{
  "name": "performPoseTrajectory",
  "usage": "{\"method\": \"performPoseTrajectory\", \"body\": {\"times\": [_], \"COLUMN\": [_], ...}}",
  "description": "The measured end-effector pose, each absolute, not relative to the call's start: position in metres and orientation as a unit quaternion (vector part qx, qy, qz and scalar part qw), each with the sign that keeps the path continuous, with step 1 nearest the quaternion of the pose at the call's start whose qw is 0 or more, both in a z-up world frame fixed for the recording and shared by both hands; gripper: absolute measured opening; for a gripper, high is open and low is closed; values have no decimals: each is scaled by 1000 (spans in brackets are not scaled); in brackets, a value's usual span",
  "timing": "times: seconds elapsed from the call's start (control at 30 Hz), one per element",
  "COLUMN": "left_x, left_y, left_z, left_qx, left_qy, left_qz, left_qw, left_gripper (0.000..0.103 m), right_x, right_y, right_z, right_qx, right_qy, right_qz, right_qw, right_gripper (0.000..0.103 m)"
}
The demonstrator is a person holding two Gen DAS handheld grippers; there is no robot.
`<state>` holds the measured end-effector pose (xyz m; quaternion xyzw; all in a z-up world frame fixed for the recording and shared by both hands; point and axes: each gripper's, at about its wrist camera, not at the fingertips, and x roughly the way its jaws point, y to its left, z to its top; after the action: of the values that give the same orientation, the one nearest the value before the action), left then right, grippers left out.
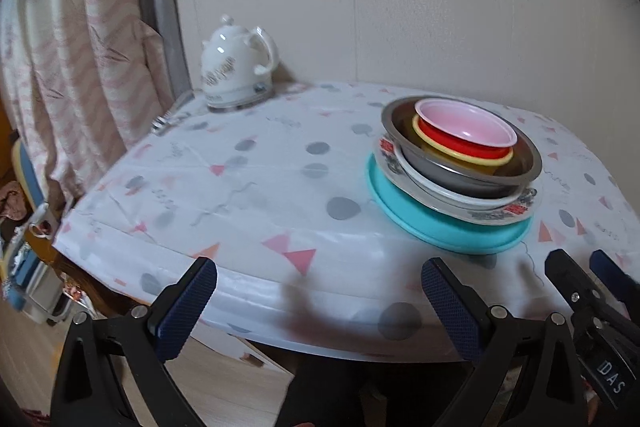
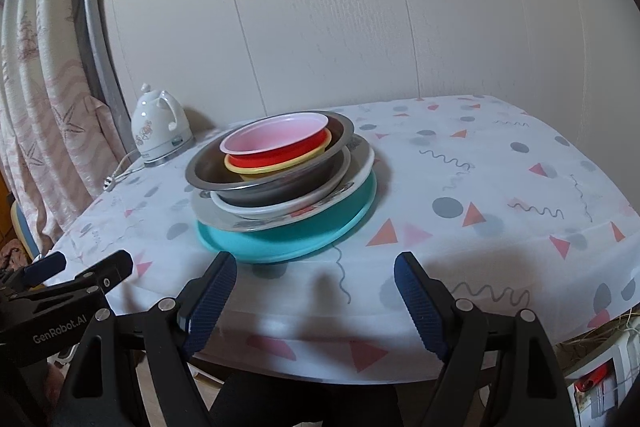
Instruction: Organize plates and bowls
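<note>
A stack of dishes stands on the table: a teal plate (image 1: 440, 227) (image 2: 304, 235) at the bottom, a patterned white plate (image 1: 496, 213) (image 2: 240, 223), a white bowl (image 2: 272, 209), a steel bowl (image 1: 456, 171) (image 2: 280, 183), a yellow bowl (image 1: 492, 159) (image 2: 276, 167), and a red bowl with a pink inside (image 1: 464, 125) (image 2: 276, 137) on top. My left gripper (image 1: 320, 299) is open and empty at the table's front edge, left of the stack. My right gripper (image 2: 316, 291) is open and empty in front of the stack.
A white electric kettle (image 1: 236, 63) (image 2: 160, 131) stands at the back left corner with its cord and plug (image 2: 114, 179) on the patterned tablecloth (image 1: 248, 187) (image 2: 500, 187). Curtains (image 1: 80, 67) hang at the left. A wall is behind the table.
</note>
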<state>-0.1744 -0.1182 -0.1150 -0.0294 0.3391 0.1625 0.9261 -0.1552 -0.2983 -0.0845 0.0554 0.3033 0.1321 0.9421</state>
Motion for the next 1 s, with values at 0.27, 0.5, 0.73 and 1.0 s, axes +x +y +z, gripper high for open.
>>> {"method": "performPoseTrajectory", "body": {"times": [0.27, 0.5, 0.73, 1.0], "left_x": [-161, -155, -153, -155], "left_y": [-122, -127, -126, -131], "left_z": [-119, -116, -116, -116], "left_qx": [-28, -19, -18, -7], "left_qy": [357, 360, 366, 367], "left_qz": [136, 119, 118, 114], "left_qw": [924, 925, 923, 923], "left_gripper": [103, 103, 103, 103], "right_x": [-148, -143, -141, -141], "right_y": [-298, -302, -302, -300], "right_z": [-85, -87, -87, -87], "right_qx": [55, 63, 64, 63], "right_qy": [305, 310, 312, 313], "right_qz": [123, 114, 113, 115], "right_qw": [943, 942, 941, 941], "right_gripper": [83, 83, 83, 83]}}
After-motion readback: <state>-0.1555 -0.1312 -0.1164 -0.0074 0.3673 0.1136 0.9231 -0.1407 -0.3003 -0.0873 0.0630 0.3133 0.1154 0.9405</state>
